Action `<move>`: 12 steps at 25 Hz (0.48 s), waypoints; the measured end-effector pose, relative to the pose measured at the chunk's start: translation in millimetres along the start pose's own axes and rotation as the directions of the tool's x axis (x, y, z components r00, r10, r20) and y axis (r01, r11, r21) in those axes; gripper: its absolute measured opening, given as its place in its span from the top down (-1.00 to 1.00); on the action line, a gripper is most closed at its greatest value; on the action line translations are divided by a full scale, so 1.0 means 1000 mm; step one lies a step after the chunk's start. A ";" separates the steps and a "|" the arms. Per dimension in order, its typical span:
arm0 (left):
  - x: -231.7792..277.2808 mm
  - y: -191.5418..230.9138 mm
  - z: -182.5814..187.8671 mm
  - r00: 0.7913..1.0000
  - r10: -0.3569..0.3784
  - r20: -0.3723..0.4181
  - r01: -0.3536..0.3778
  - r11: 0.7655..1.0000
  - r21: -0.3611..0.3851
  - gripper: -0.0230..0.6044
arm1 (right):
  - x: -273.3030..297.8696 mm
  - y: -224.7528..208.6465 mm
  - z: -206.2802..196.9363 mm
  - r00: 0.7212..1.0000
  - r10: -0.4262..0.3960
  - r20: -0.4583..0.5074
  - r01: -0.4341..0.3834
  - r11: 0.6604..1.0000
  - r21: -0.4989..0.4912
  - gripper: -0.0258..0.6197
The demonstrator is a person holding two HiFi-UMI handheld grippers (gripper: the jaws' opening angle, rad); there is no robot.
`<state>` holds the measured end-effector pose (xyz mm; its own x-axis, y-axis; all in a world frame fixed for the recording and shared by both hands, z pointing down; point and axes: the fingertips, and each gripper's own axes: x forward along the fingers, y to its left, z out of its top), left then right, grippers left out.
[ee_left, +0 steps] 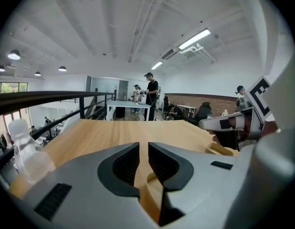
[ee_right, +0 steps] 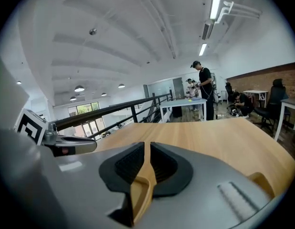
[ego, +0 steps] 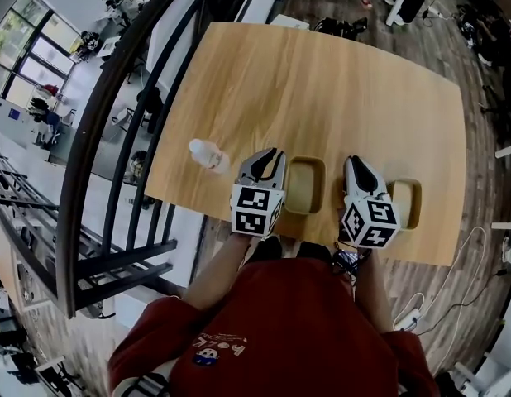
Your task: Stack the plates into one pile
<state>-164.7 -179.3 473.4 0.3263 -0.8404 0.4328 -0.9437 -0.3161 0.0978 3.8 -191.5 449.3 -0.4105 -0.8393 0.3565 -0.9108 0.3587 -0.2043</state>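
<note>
Centre plate (ego: 305, 185): a shallow, tan, rectangular plate of wood-look material, with rounded corners and a raised rim, is lying flat near the front edge of the pale wooden bench (ego: 322, 89).
Right-hand plate (ego: 409, 202): a matching tan rectangular plate is lying flat just beside the right gripper (ego: 355, 164), apart from the centre plate. No pile is forming yet.
Left gripper (ego: 269, 155): it is hovering just left of the centre plate. Its dark ribbed fingers (ee_left: 122, 168) are standing slightly apart and clasping nothing.
Right gripper: it is hovering between the two plates. Its fingers (ee_right: 130, 166) are likewise parted by a narrow gap and carrying nothing.
Clear plastic bottle (ego: 207, 155): it is sitting on the bench left of the left gripper, outside the working area.
Handling, judged: each plate is probably going to behave as a stiff, light item. It is unlikely to bend, but the smooth finish may let the fingers slide.
Hold point, judged: the raised rim at the middle of one side is offering the best purchase, with one finger inside and one outside, so the plate hangs level.
Stacking, judged: the equal outlines are suggesting that the plates will nest. The corners need aligning before release.
</note>
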 end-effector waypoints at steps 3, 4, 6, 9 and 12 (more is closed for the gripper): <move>0.002 0.001 -0.024 0.998 0.000 -0.061 -0.003 0.999 -0.039 0.73 | 0.004 0.002 -0.034 0.995 0.002 -0.096 -0.001 1.000 0.018 0.72; 0.003 0.001 -0.031 0.997 0.000 -0.078 -0.003 0.999 -0.049 0.72 | 0.006 0.003 -0.043 0.992 0.002 -0.124 0.002 1.000 0.025 0.70; 0.006 -0.002 -0.044 0.993 -0.012 -0.114 0.005 0.998 -0.068 0.67 | 0.009 0.002 -0.061 0.985 -0.008 -0.172 0.015 0.999 0.041 0.70; 0.012 -0.011 -0.070 0.983 -0.052 -0.177 0.031 0.993 -0.117 0.57 | 0.012 0.001 -0.087 0.970 -0.006 -0.241 0.033 0.994 0.109 0.69; 0.017 -0.016 -0.095 0.970 -0.067 -0.233 0.032 0.988 -0.151 0.56 | 0.015 0.006 -0.114 0.949 0.028 -0.313 0.035 0.980 0.194 0.65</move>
<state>-149.1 -146.8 564.2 0.3670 -0.6913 0.6224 -0.9302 -0.2723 0.2461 -12.8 -155.3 557.5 -0.4288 -0.6589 0.6180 -0.8989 0.2430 -0.3647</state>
